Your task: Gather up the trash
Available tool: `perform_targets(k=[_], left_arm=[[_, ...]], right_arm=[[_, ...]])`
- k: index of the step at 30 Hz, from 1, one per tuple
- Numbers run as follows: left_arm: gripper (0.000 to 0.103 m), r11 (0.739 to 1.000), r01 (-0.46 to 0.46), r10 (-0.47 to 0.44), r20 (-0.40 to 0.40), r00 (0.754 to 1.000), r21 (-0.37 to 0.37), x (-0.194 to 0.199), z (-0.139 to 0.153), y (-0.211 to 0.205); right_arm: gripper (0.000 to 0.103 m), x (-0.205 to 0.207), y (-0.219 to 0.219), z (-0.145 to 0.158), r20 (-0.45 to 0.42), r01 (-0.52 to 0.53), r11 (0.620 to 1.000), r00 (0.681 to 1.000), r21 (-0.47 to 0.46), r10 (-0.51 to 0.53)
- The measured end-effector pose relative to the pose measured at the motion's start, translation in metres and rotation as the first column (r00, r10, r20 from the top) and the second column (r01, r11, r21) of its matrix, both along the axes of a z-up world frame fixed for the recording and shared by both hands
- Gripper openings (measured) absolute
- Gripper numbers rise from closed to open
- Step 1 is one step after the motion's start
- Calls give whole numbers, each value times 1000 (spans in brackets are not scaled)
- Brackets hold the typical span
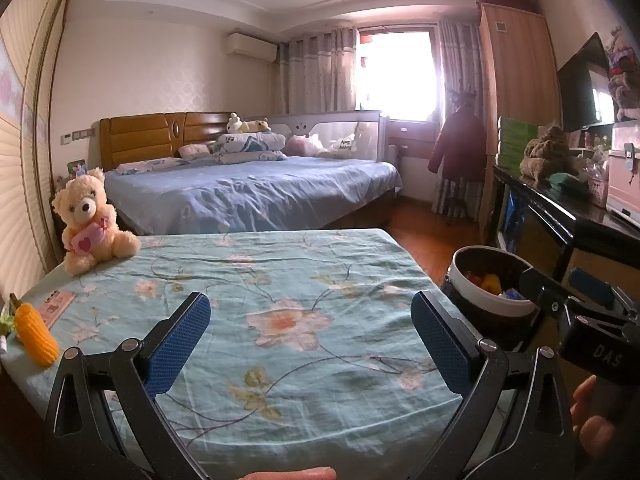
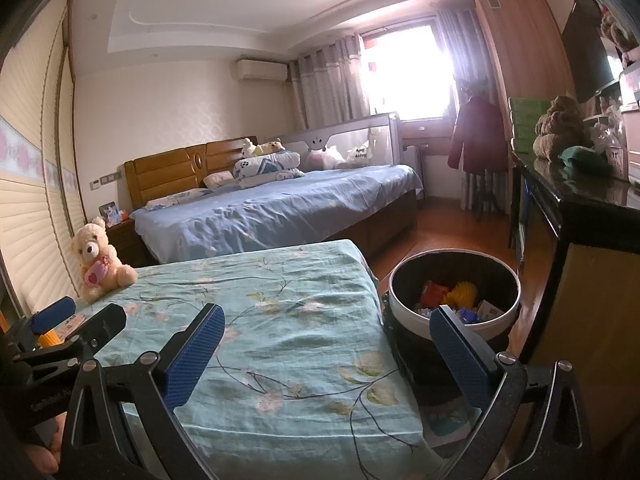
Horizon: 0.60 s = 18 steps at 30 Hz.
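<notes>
My left tongs (image 1: 310,340) and right tongs (image 2: 326,354) hang spread wide and empty over the near flowered table (image 1: 280,280). The trash sits in the bin (image 2: 454,292) at right; a teddy bear (image 1: 90,220) sits far left.

- Cream plush teddy bear (image 1: 90,220) holding a pink heart, left of frame, sitting on the floral teal sheet (image 1: 280,320).
- Large bed with blue cover (image 1: 256,192), centre.
- Black television (image 1: 582,84), upper right.
- Dark red coat (image 1: 458,144) hanging beside the window.
</notes>
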<state>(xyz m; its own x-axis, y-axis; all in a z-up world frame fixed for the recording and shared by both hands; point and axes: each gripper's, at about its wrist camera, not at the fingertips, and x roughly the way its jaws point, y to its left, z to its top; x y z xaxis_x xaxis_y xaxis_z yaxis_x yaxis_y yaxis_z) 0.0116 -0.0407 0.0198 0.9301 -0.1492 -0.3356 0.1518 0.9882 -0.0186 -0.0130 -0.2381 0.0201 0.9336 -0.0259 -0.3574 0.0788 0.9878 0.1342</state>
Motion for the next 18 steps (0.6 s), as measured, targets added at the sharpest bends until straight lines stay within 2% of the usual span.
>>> perform_targets(k=[18], left_arm=[[103,1000,-3,3,-10,1000,16,0,-1,-4]], right_arm=[[103,-1,4,-5,-6,-9,1000,1000,12,9]])
